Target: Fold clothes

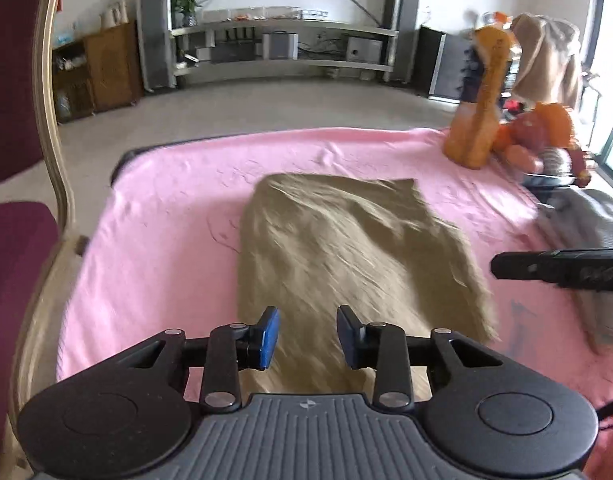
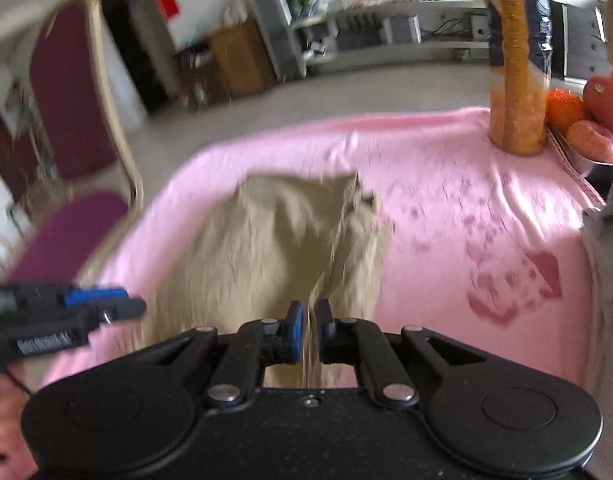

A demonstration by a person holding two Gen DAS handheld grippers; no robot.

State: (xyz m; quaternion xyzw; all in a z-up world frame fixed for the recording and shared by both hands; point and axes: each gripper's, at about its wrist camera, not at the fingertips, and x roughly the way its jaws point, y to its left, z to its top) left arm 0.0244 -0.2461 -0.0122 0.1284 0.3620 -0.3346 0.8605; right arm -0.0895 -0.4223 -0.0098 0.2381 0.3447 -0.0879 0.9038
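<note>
— Pink sheet (image 1: 166, 208) covers the surface; what sits on it?
— A khaki garment (image 1: 346, 248) lies mid-sheet. At the far corner, a tray (image 2: 586, 164) holds orange and red fruit (image 2: 602, 100), beside an orange plush giraffe (image 1: 482, 100).
— And the tools?
— The left gripper (image 1: 307, 336) hovers part open, empty. The right gripper (image 2: 309, 330) pinches a raised fold of the garment.
</note>
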